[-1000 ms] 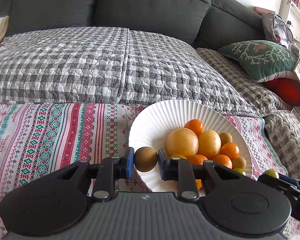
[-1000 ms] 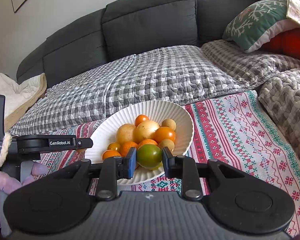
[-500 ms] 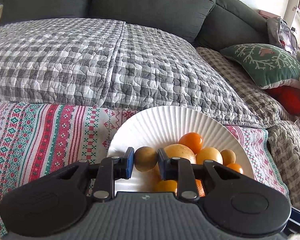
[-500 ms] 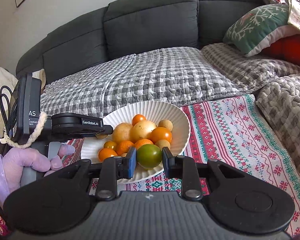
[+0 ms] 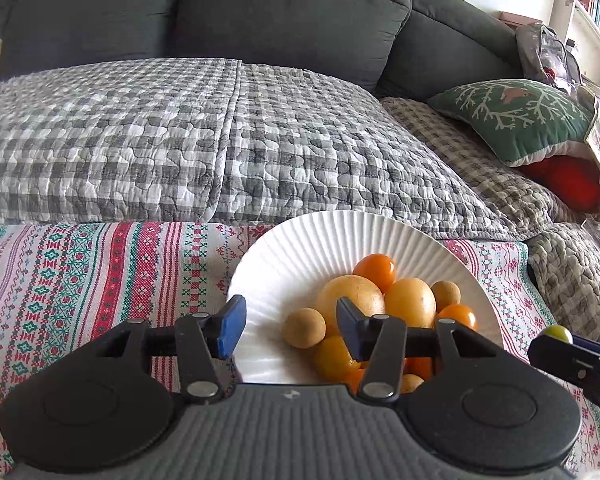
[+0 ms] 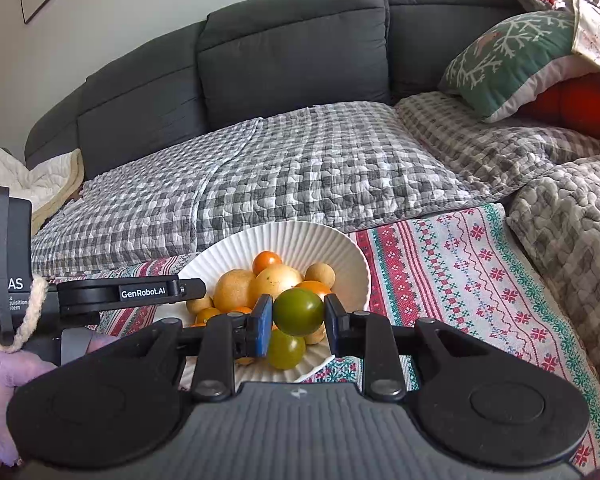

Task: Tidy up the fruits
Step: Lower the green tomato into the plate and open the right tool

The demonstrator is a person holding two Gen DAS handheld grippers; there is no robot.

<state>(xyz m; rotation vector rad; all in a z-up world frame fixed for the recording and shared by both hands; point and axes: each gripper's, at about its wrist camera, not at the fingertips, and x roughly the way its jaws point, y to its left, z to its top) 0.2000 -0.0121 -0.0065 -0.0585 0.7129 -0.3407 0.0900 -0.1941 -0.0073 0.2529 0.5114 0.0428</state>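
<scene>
1. Left gripper: jaws were opening. A second earlier they were clamped on the small brown fruit; now both pads stood clear of it.
2. That fruit sat in the white ribbed plate, resting against the left edge of the pile of yellow and orange fruit (looked settled, though I couldn't confirm it had stopped rolling).
3. Meaning for the task: the left hand's drop-off looked done, one more fruit gathered into the plate.
4. Right gripper: closed on the green tomato, same grip as a second before. It hung over the near rim of the plate, above a yellow-green fruit already lying there.
5. The plate rested on the red-and-green patterned cloth in front of the sofa.
6. Likely next: release the tomato into the plate. Risk, in my judgement: the pile was crowded near the rim, so a round fruit could roll off onto the cloth.
</scene>
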